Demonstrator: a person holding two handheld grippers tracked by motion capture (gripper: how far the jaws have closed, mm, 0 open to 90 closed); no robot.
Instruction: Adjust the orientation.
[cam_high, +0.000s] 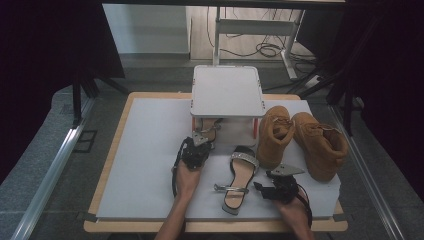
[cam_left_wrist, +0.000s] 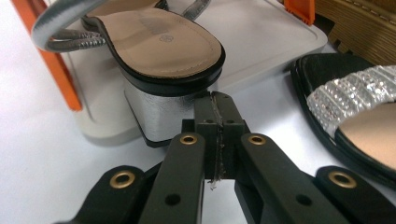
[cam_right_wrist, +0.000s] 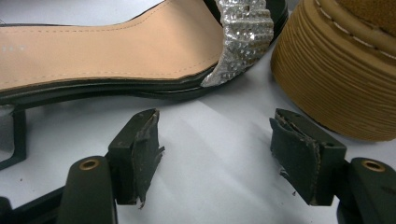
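A: Where was the left gripper (cam_high: 201, 141) at that moment?

B: Near the middle of the grey table (cam_high: 150, 150), just in front of the small white stand (cam_high: 227, 91). Its jaws were pressed together with nothing between them, the tips right at the silver block heel of a sandal (cam_left_wrist: 159, 51).

A: And that sandal?

B: It sat on the lower shelf of the stand, between the orange legs, its heel hanging over the near edge. In the left gripper view the tan insole faced up and the silver straps curled at the far left.

A: What about the right gripper (cam_high: 261, 188)?

B: It lay low at the near right of the table, jaws spread apart and holding nothing. Only bare table showed between its worn pads (cam_right_wrist: 142, 149).

A: Anything beside it?

B: The second sandal (cam_high: 239, 181), just to its left, lying flat on the table with its glittering band at the far end. A pair of tan boots (cam_high: 302, 140) stood farther right, beside the stand.
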